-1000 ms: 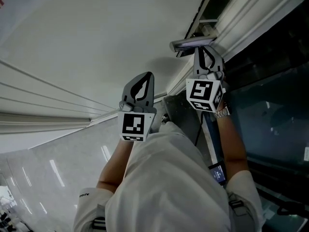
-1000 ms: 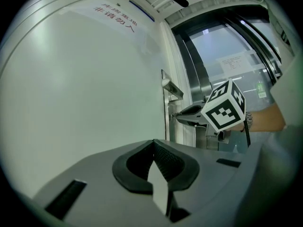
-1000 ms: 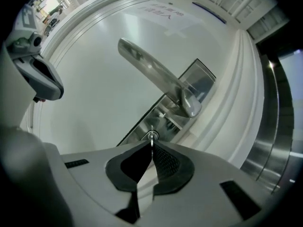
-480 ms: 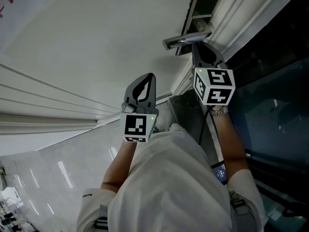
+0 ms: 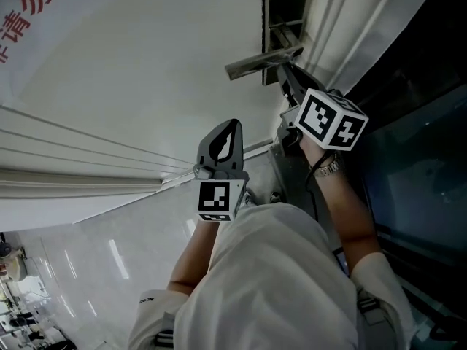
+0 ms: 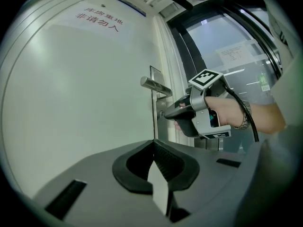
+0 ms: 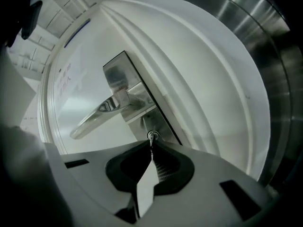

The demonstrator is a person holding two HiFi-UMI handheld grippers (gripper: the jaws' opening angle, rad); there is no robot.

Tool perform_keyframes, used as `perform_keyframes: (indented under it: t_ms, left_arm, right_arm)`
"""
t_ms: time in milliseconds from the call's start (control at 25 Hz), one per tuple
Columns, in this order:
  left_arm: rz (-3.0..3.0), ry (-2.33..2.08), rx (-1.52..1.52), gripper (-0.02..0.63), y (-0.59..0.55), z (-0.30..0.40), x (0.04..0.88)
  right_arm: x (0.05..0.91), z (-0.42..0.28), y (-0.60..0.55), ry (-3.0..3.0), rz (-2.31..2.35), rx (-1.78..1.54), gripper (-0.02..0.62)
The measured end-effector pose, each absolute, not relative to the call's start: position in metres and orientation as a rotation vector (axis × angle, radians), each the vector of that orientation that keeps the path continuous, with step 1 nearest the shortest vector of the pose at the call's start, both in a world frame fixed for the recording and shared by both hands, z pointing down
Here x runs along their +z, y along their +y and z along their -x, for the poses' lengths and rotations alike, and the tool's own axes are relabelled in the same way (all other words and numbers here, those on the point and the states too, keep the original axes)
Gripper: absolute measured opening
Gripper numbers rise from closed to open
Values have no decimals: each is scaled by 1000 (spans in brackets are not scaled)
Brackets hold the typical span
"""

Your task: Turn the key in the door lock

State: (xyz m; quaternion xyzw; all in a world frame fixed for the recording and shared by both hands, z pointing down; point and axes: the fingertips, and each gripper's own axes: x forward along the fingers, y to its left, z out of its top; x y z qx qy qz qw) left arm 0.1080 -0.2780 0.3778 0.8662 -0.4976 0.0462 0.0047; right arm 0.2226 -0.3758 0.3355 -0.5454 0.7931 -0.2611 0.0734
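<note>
A: Where does the key sit relative to the claw?

B: The key (image 7: 151, 136) is directly ahead of the right gripper (image 7: 151, 145), right at its tips. The jaws are pinched narrow onto it, so only a small bit of metal shows between them. It is seated in the lower part of the steel lock plate (image 7: 118, 77), just below the lever handle (image 7: 94, 117).

A: Which way does its long axis run?

B: Straight into the white door (image 6: 85, 89), in line with the direction the right gripper points. Judging from that, the turn calls for a roll of the wrist about that line, without any push sideways.

A: And the other hand?

B: The left gripper (image 6: 154, 142) is well apart from the lock, out in front of the plain door face and to the left of the handle. Its jaws are pressed together with nothing between them. The right hand is clearly the nearer, and the only one touching the key.

A: How many of each thing?

B: One door, one lock plate, one lever handle and one key. There are two grippers, each with a marker cube. One sign (image 6: 97, 21) with red lettering is on the door, high above the handle.
</note>
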Motion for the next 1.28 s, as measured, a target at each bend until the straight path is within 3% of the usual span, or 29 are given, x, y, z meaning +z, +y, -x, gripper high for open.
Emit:
perform_keyframes:
  t_ms: [760, 1280]
  left_arm:
    - [-2628, -1693, 278, 8, -257, -111, 381]
    - [-2623, -1686, 299, 8, -255, -116, 388]
  right_arm:
    - [336, -226, -375, 1885, 1134, -1307, 17]
    - [333, -226, -369, 2184, 1245, -1063, 32]
